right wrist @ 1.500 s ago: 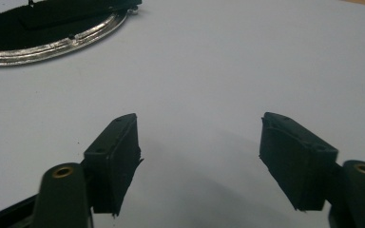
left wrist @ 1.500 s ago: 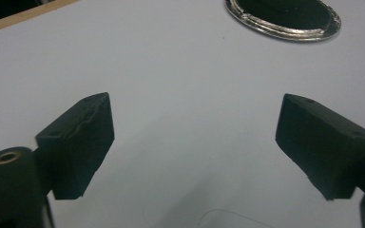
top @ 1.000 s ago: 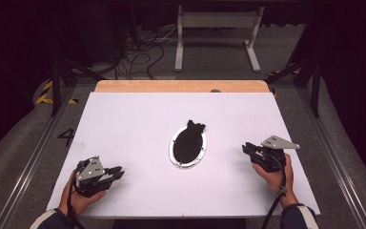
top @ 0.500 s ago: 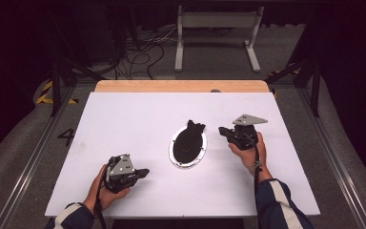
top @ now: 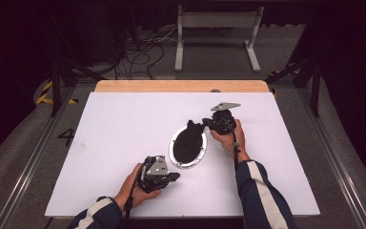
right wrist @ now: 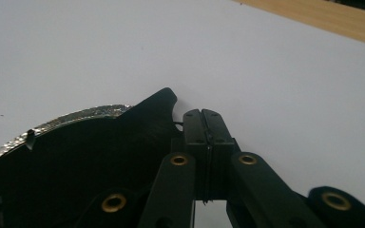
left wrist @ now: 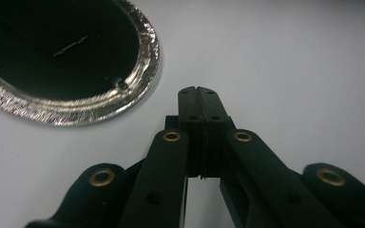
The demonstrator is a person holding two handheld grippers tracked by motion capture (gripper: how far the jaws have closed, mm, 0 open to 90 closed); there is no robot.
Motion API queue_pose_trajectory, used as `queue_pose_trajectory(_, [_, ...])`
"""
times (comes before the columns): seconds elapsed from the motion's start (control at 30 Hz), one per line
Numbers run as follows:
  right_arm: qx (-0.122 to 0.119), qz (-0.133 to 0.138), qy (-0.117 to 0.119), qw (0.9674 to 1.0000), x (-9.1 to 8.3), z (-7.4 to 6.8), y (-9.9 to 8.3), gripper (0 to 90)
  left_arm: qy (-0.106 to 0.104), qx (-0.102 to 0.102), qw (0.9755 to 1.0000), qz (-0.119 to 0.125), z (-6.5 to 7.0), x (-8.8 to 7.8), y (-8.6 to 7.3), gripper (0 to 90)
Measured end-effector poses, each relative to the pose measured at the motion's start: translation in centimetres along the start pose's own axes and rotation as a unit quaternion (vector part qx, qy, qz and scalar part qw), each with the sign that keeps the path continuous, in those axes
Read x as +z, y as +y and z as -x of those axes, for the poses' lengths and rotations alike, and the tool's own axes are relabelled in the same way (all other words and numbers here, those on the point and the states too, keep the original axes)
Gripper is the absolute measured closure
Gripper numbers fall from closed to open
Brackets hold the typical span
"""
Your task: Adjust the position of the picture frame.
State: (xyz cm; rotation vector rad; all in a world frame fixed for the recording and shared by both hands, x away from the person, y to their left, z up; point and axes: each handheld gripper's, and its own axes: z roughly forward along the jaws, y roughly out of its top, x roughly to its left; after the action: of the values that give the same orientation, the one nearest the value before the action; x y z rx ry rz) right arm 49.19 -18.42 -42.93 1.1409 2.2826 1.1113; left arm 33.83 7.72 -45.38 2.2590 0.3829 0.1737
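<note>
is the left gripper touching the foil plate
Apart. In the left gripper view, the left gripper has its jaws shut, with bare white table between their tips and the foil plate's rim.

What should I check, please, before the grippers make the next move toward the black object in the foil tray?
1. Left gripper jaws shut and empty: ok.
2. Right gripper jaws shut, nothing between them: ok.
3. Black object lies inside the foil tray: ok.
4. Right gripper close to the object's pointed end: ok; touching it: cannot tell.
5. Left gripper apart from the tray rim: ok.
6. White table bare around the tray: ok.
</note>
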Motion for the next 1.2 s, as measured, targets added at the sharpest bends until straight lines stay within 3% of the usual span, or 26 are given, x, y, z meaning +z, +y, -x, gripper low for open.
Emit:
queue_pose_trajectory(0.17, [0.006,-0.002,0.012,0.9999,0.8,-0.1,0.8,90.0,0.001,0.015,0.9999,0.001,0.5,0.9,1.1,90.0])
queue_pose_trajectory(0.23, [-0.007,-0.023,-0.006,0.9997,1.7,-0.4,1.2,90.0,0.003,0.015,0.9999,0.004,0.6,1.4,1.6,90.0])
queue_pose_trajectory(0.37, [-0.001,-0.038,-0.015,0.9992,2.9,-0.5,1.0,90.0,0.012,0.026,0.9996,0.001,0.2,2.0,1.9,90.0])
queue_pose_trajectory(0.53, [-0.009,-0.054,-0.029,0.9981,3.4,-0.3,1.0,90.0,0.009,0.013,0.9998,-0.011,-0.7,3.1,1.9,89.8])
queue_pose_trajectory(0.63, [-0.001,-0.055,-0.018,0.9983,3.5,0.0,0.9,90.0,0.024,0.014,0.9993,-0.023,-1.0,3.7,1.8,89.4])
queue_pose_trajectory(0.67, [-0.001,-0.055,-0.017,0.9983,3.5,0.1,0.9,90.0,0.019,0.005,0.9997,-0.016,-1.2,3.7,1.8,88.9])
queue_pose_trajectory(0.77, [-0.006,-0.059,-0.013,0.9982,3.5,0.1,0.9,90.0,0.025,0.004,0.9995,-0.018,-1.3,3.7,1.7,89.7])
queue_pose_trajectory(1.0, [0.000,-0.082,-0.001,0.9966,3.0,0.4,0.9,90.0,0.011,0.003,0.9997,-0.022,-1.7,3.1,1.4,89.9])
queue_pose_trajectory(1.1, [-0.015,-0.094,-0.003,0.9955,2.6,0.2,0.9,90.0,0.005,0.001,0.9998,-0.022,-1.8,2.8,1.2,89.9])
queue_pose_trajectory(1.2, [-0.012,-0.091,0.003,0.9958,2.2,0.3,0.5,90.0,0.008,0.011,0.9995,-0.028,-1.9,2.5,0.9,89.9])
